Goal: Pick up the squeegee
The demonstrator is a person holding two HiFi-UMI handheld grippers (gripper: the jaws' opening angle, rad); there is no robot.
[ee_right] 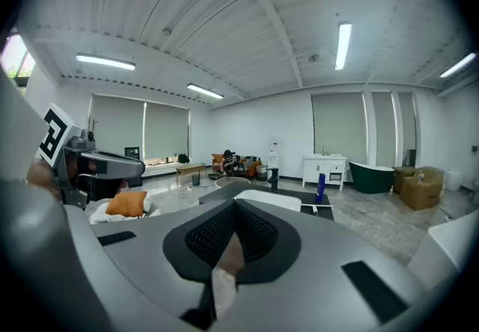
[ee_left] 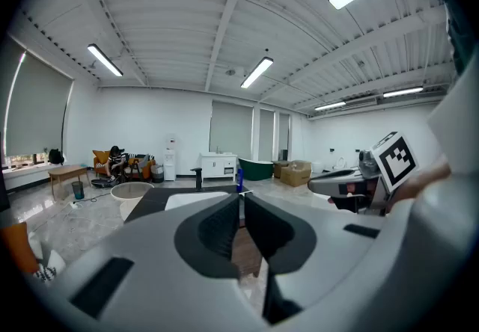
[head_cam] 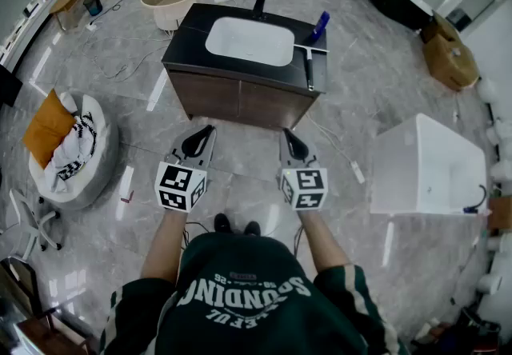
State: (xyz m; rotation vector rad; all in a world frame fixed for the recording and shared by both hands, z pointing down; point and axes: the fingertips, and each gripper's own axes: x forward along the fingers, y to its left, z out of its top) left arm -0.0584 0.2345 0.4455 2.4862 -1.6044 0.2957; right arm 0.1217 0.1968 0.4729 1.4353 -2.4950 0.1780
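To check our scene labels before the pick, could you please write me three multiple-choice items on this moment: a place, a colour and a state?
1. Where does the squeegee lie? A. on the right end of the counter, beside the basin; B. in the basin; C. on the floor.
2. What colour is the bottle on the counter? A. red; B. blue; C. yellow.
3. How do the right gripper's fingers stand? A. wide apart; B. closed on the squeegee; C. together, empty.
1 A: the head view shows it on the dark top by the basin. 2 B: it is plainly blue. 3 C: its own view shows them meeting with nothing between.
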